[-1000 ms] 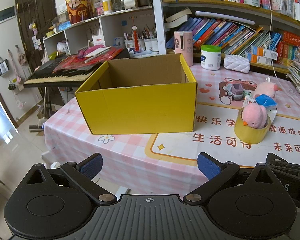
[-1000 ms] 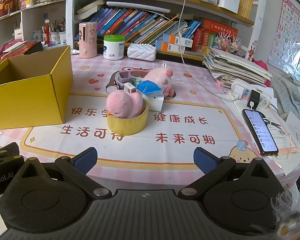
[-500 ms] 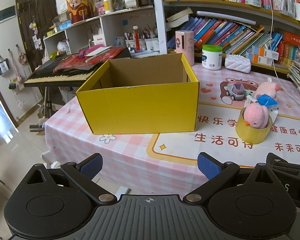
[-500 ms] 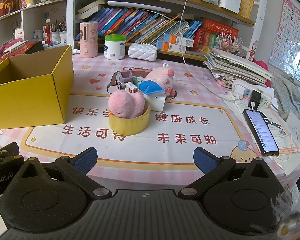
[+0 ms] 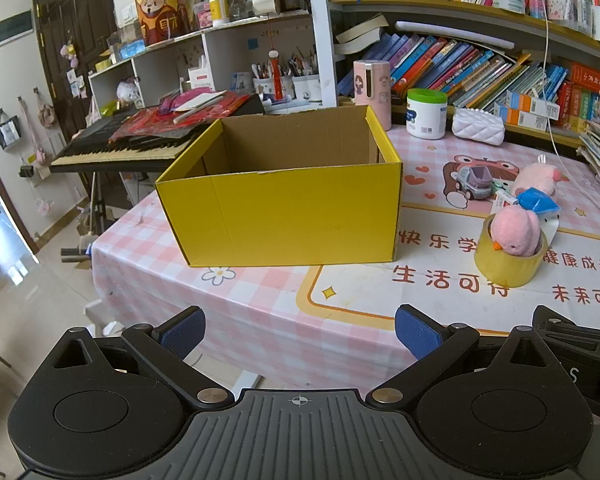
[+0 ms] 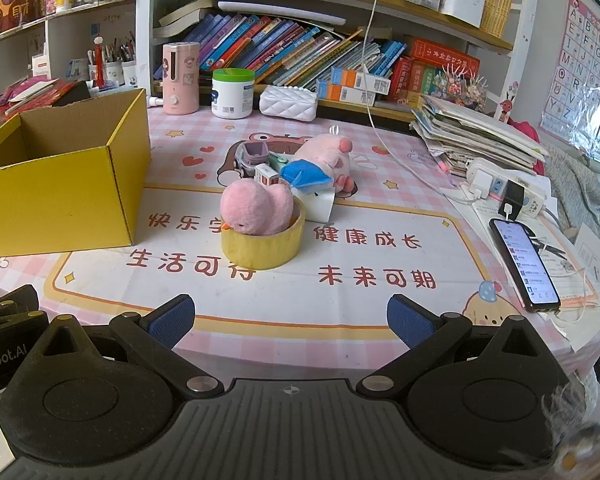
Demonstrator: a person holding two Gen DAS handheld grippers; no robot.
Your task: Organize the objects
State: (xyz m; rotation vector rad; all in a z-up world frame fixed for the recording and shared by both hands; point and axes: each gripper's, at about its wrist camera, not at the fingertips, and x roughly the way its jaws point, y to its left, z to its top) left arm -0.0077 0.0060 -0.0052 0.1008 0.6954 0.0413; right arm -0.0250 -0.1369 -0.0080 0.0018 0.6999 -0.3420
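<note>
An open, empty yellow cardboard box (image 5: 284, 212) stands on the table's left side; it also shows in the right wrist view (image 6: 60, 196). A pink plush chick (image 6: 256, 210) sits in a yellow tape roll (image 6: 262, 248) at mid-table. Behind it lie a pink plush pig (image 6: 324, 158) with a blue piece, a small white box (image 6: 266, 174) and a grey toy truck (image 6: 252, 154). My left gripper (image 5: 298, 332) is open and empty before the box. My right gripper (image 6: 290, 318) is open and empty before the tape roll.
A pink dispenser (image 6: 180, 78), a white jar with a green lid (image 6: 233, 94) and a white quilted pouch (image 6: 288, 102) stand at the back. A phone (image 6: 524, 264), a power strip (image 6: 504, 192) and stacked papers (image 6: 476, 132) lie at right. A keyboard (image 5: 120, 148) stands left of the table.
Both grippers have moved slightly forward toward the table; the box and the toys look a little nearer. Nothing on the table has moved.
</note>
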